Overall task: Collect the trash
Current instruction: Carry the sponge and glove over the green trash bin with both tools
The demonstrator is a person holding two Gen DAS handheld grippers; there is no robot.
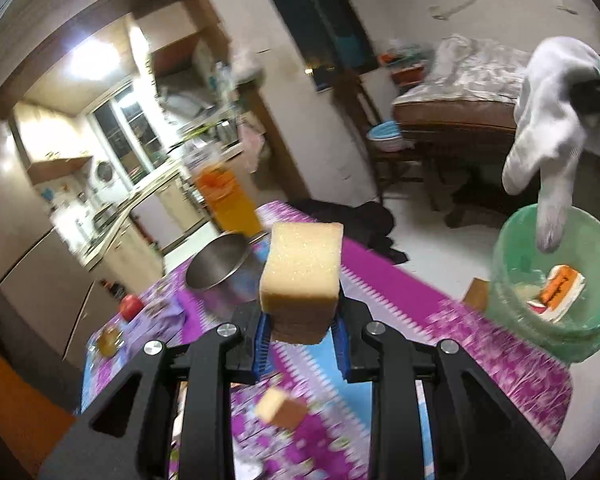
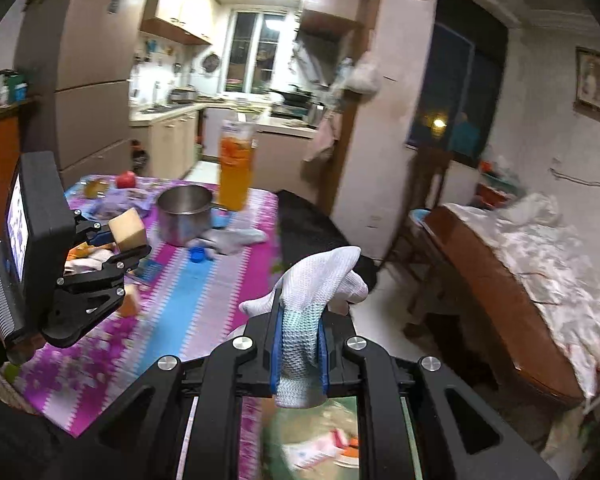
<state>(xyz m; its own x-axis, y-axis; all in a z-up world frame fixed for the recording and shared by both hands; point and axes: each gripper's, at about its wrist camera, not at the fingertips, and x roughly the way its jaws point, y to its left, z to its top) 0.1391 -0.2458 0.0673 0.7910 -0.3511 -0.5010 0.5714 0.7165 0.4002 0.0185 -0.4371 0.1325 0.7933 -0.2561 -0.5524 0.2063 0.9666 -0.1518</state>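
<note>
L gripper point(image 1: 302, 330): a pale yellow rectangular sponge block point(image 1: 302, 272) is clamped between the blue-padded jaws and held up above the surface, which is covered by a purple, pink and blue patterned cloth point(image 1: 400, 292). A second, smaller yellow sponge piece w/ a brown side point(image 1: 282, 407) is seen lying on the cloth just below the jaws. R gripper point(image 2: 300, 354): a white knitted work glove point(image 2: 314, 292) is pinched between the jaws, its fingers drooping; in the L view the glove point(image 1: 548, 120) is seen hanging right over a translucent green plastic trash bucket point(image 1: 508, 276), one fingertip dipping inside the rim. An orange-and-white wrapper point(image 1: 558, 292) is seen in the bucket. The bucket is held off the R edge of the surface. Further back on the cloth: a round stainless steel pot point(image 1: 216, 266), a tall bottle of orange drink point(image 1: 230, 200) behind it, a red apple point(image 1: 131, 306) to the L. Another white glove point(image 2: 232, 240) is left lying beside the pot, near a blue bottle cap point(image 2: 198, 256)
</note>
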